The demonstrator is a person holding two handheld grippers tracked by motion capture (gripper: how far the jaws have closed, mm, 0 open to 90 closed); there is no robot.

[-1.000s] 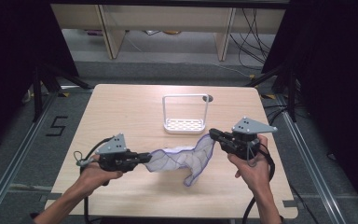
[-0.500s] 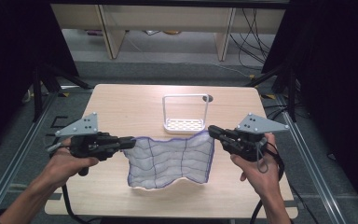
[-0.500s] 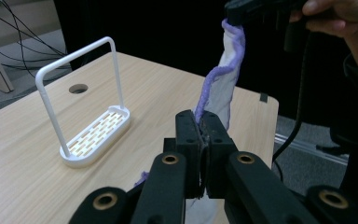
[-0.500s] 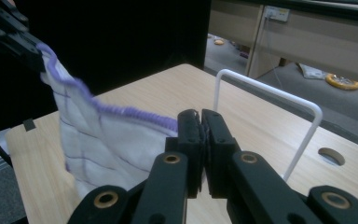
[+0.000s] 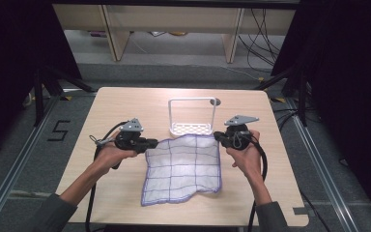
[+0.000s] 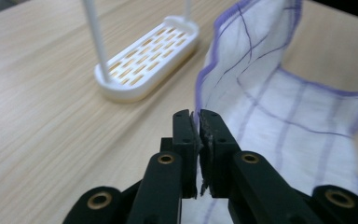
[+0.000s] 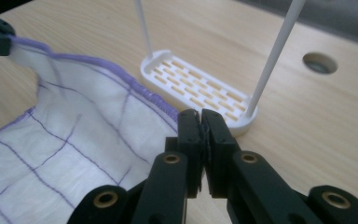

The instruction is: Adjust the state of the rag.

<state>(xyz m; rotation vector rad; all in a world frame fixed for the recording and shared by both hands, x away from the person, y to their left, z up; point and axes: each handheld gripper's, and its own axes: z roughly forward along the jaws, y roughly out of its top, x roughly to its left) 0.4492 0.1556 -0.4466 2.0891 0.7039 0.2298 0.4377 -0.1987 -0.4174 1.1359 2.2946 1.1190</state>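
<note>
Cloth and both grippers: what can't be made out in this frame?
- The cloth's pinched corners: in each gripper view the closed black jaws cover them.
- Left gripper view: the cloth's right part is blurred and cut by the edge.
- Rack: in both gripper views its handle top is cut by the upper edge.
- High view: right gripper's jaws too small.

White cloth [image 5: 182, 168], purple grid lines and purple hem. Spread open, slightly rumpled. Far corners pinched in left gripper [image 5: 150, 143] and right gripper [image 5: 217, 137]; rest drapes toward the person.
</note>
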